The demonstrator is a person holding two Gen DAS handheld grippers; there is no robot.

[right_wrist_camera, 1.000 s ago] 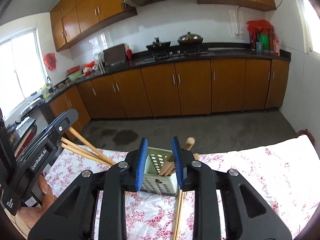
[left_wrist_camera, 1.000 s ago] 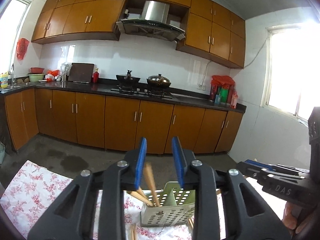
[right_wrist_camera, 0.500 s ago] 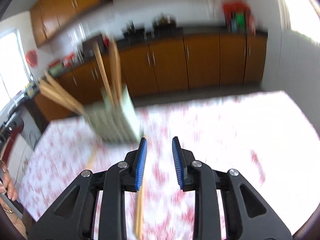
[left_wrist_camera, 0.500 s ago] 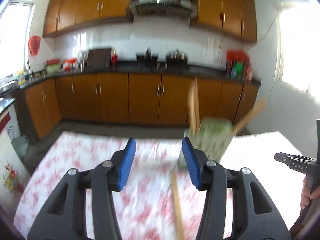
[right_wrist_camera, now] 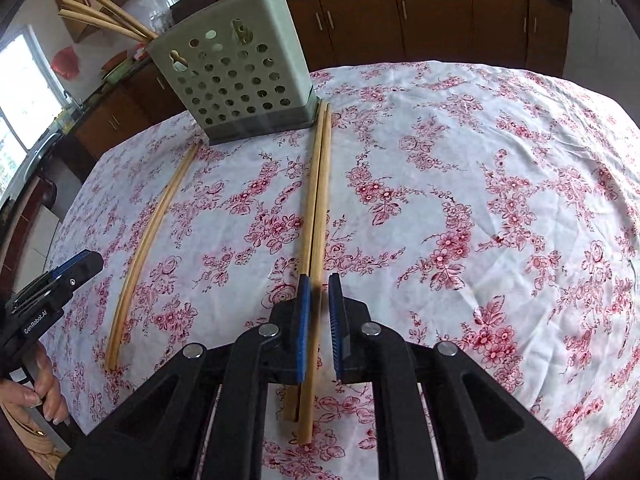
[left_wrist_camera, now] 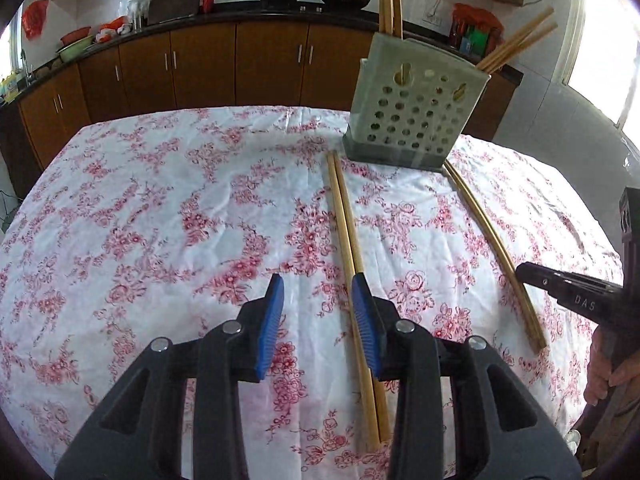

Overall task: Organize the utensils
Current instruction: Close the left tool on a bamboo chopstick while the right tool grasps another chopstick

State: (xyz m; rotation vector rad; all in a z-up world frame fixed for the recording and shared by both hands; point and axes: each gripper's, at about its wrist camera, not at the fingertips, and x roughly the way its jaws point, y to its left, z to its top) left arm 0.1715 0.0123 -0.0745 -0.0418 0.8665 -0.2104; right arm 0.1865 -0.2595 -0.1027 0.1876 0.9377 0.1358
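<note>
A pale green perforated utensil holder stands on the floral tablecloth with several wooden chopsticks upright in it. Two pairs of chopsticks lie flat on the cloth. In the left wrist view one pair runs just under my open, empty left gripper, by its right finger, and the other pair lies to the right near the right gripper's tip. In the right wrist view my right gripper is open narrowly above a pair that passes between its fingers. The other pair lies left.
The table with its floral cloth fills both views. Brown kitchen cabinets and a dark counter with pots stand behind. The left gripper's tip and a hand show at the right wrist view's left edge.
Both grippers pulled back from the holder and dropped low over the table. The left gripper opened and let go of chopsticks, which now stand in the holder. The holder now stands farther away.
</note>
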